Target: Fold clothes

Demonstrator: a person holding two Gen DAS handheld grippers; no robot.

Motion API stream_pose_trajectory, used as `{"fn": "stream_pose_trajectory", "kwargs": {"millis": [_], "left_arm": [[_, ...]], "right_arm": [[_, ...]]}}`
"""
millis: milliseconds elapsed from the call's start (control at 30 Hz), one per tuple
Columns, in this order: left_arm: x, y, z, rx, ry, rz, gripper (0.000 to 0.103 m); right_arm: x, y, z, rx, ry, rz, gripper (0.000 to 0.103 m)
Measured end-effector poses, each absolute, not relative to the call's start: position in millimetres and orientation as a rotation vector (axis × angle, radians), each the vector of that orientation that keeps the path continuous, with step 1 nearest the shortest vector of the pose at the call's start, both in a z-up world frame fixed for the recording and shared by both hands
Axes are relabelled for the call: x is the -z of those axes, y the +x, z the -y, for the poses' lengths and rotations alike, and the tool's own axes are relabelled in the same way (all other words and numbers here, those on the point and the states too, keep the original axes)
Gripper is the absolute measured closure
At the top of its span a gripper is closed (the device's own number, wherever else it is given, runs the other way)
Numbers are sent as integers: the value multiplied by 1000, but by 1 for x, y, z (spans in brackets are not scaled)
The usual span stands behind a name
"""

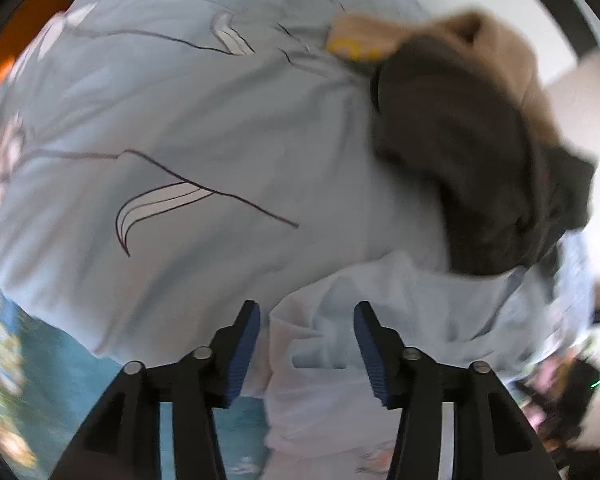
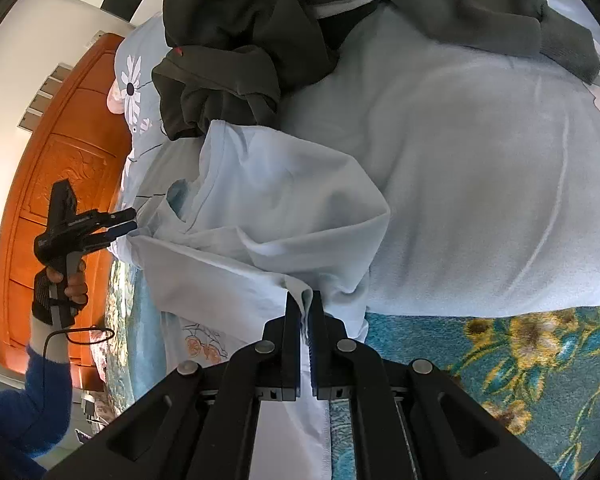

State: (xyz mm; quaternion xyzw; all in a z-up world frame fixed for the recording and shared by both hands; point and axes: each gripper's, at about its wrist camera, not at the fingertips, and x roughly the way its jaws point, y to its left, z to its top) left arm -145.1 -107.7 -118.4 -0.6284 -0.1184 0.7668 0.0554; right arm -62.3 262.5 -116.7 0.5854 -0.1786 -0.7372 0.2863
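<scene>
**Pale blue garment half folded on bed; one claw clamped, one released**

Left wrist view. The left gripper (image 1: pixel 307 316) pointed steeply down, its jaws standing apart with nothing pressed between the blue pads (image 1: pixel 244 352). The pale blue garment (image 1: pixel 340 360) lay at the lower centre of the frame, directly beneath the claw, on a light blue bedspread (image 1: pixel 160 120). A dark grey garment (image 1: pixel 460 160) was heaped at the upper right, with a tan item (image 1: pixel 500 40) beyond it. The frame was blurred.

Right wrist view. The right gripper (image 2: pixel 305 304) at the lower centre was closed on a gathered edge of the pale blue garment (image 2: pixel 268 216), the cloth pinched between its jaws. The garment filled the centre of the frame, doubled over in soft folds. At the left edge, the person's hand (image 2: pixel 66 284), in a blue sleeve (image 2: pixel 40 384), held the other gripper (image 2: pixel 130 220) beside the garment's far edge, in front of an orange wooden panel (image 2: pixel 60 160).

Judgement. The fabric appeared thin, light and limp; it would likely sag and crease when lifted. Corners and hems offered the soundest hold.
</scene>
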Motion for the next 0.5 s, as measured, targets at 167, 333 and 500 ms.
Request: {"fn": "stream_pose_trajectory", "kwargs": {"millis": [167,333,500], "left_arm": [[138,-144,103,-2318,-2027,178,71],[135,-142,109,-2387,-1985,112,98],[133,-157,119,-2467,-1965,38,102]], "right_arm": [[117,-62,-265,1964,1559,496,99],[111,-61,-263,1960,1536,469,100],[114,-65,-262,1971,1564,434,100]]}}
